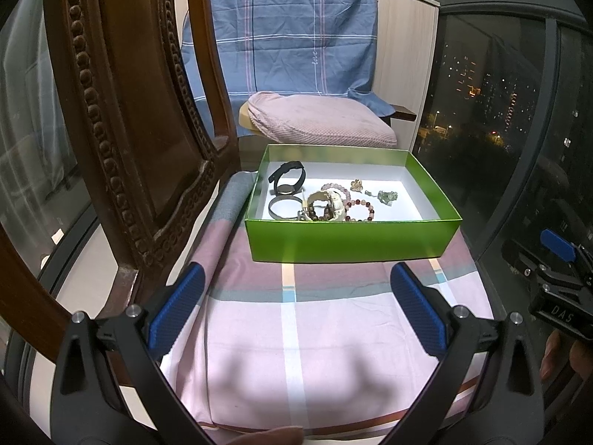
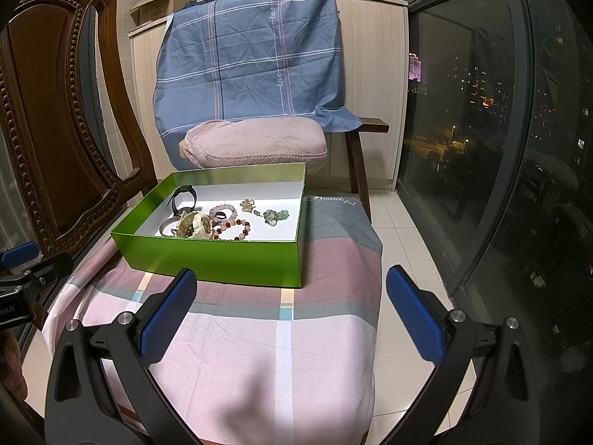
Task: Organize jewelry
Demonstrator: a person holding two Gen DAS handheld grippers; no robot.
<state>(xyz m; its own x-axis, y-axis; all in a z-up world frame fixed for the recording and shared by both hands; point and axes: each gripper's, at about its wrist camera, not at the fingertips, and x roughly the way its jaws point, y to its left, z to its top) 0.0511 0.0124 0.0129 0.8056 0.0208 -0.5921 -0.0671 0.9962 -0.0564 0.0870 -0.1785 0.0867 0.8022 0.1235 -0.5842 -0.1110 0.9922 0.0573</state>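
Jewelry, a small heap of beaded bracelets, watches and trinkets, lies inside the shallow green cardboard box with a white floor (image 1: pixel 348 239), which sits toward the far edge of the pink, grey and white plaid cloth (image 1: pixel 296 333) covering the stand; nothing of it shows on the cloth outside the box. That fits a sorting already gathered in, or a heap waiting to be laid out, and these views cannot settle which.

Left gripper (image 1: pixel 296 307) and right gripper (image 2: pixel 292 311) both hang over the near part of the cloth, short of the box, blue pads spread wide and nothing between them.

Whichever it is, any pick in there wants a narrow, slow approach over the near wall, one piece at a time, since the pieces overlap and strung beads would likely drag their neighbours.

Near the box's left wall a black-strapped watch (image 1: pixel 287 180) stands on edge, with a plain metal bangle (image 1: pixel 282 208) below it; a cream-coloured watch (image 2: pixel 194 224) lies tangled with a pale pink bead bracelet (image 2: pixel 222 210) and a red and pink bead bracelet (image 2: pixel 237 230); toward the right lie a small gold trinket (image 2: pixel 246 204) and a green stone cluster (image 2: pixel 276 217), apart from the heap.
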